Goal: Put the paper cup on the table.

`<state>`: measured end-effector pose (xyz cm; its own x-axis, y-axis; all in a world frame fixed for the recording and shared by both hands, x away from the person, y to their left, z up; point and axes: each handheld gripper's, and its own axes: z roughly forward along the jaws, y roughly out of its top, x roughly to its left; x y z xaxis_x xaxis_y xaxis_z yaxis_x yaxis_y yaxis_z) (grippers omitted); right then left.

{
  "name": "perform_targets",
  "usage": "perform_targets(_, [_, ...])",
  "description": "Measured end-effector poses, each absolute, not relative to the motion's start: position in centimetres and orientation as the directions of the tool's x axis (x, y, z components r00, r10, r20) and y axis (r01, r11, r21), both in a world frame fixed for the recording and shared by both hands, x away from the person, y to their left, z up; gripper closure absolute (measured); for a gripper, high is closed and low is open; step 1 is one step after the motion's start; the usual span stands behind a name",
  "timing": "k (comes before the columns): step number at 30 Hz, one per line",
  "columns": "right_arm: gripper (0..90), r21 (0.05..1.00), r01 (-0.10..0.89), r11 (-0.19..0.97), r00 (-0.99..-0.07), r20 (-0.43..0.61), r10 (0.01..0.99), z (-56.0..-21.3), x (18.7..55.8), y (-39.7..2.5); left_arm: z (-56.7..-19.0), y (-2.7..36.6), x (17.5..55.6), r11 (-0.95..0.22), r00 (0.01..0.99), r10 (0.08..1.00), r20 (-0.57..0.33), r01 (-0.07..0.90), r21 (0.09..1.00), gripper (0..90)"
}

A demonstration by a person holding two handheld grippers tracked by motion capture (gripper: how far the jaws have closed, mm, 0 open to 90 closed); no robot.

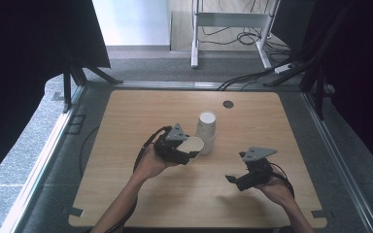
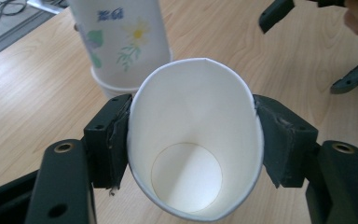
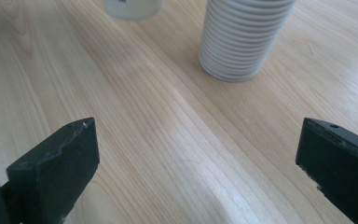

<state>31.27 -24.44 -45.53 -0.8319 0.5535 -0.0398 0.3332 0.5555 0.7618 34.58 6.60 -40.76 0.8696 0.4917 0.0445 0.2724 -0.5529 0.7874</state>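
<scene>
One white paper cup (image 2: 193, 154) clamped in left gripper (image 2: 193, 140) fingers; right gripper (image 3: 196, 154) spread, empty; stack (image 2: 121, 42) lettering blurred.

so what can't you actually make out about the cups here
- Printed cup stack, left gripper view: its top is cut off by the frame edge, and the held cup hides its base.
- Stack count, high view: too small to tell.
- Ribbed stack, right gripper view: top cut off.
</scene>
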Motion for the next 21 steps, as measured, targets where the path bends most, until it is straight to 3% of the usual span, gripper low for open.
perform_targets(21, [0.0,0.722,0.370,0.584,-0.804,-0.066,0.591,-47.3,31.1,-25.4,-42.6,10.1,36.7,-0.487,0.750,0.658,0.061,0.363,0.795,31.2])
